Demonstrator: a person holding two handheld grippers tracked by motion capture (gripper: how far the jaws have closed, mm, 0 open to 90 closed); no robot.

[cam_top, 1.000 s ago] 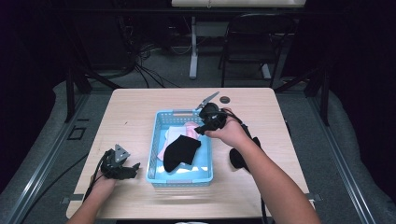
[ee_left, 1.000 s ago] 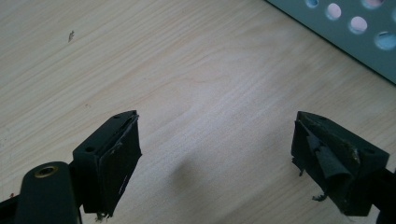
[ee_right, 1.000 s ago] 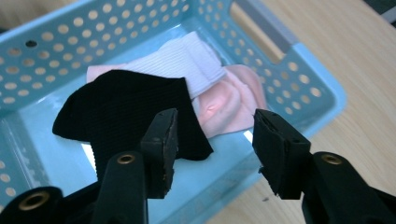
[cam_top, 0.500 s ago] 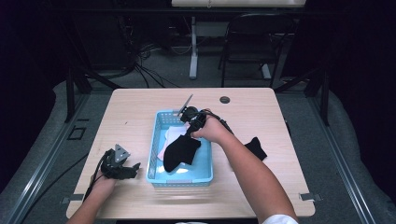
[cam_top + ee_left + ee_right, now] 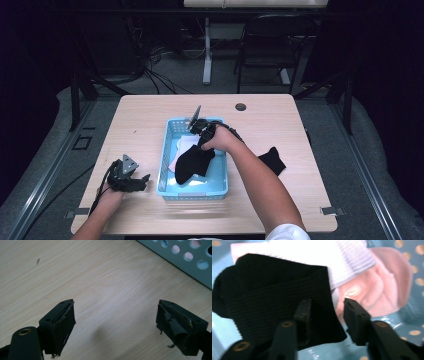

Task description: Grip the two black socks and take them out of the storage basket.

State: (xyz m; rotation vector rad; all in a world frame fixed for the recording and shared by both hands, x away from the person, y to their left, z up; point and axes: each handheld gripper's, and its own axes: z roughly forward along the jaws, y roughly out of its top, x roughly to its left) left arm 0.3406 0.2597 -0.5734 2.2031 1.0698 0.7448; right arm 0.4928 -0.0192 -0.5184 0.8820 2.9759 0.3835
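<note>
A light-blue basket (image 5: 192, 192) stands mid-table with a black sock (image 5: 192, 160) lying over a white sock (image 5: 185, 145) and a pink one (image 5: 173, 163). My right gripper (image 5: 200, 129) reaches into the basket's far end. In the right gripper view its jaws (image 5: 328, 317) stand open astride the cuff corner of the black sock (image 5: 262, 297), with the white sock (image 5: 312, 255) and pink sock (image 5: 382, 290) behind it. My left gripper (image 5: 140, 182) rests on the table left of the basket. Its jaws (image 5: 115, 325) are open over bare wood, near the basket wall (image 5: 185, 260).
A second black sock (image 5: 272, 160) lies on the table right of the basket, beside my right forearm. A round cable hole (image 5: 241, 106) sits near the far edge. A chair (image 5: 265, 45) and cables are on the floor beyond the table.
My right gripper moved left from the basket's far right corner and down onto the black sock's cuff. The left gripper has stayed put.
</note>
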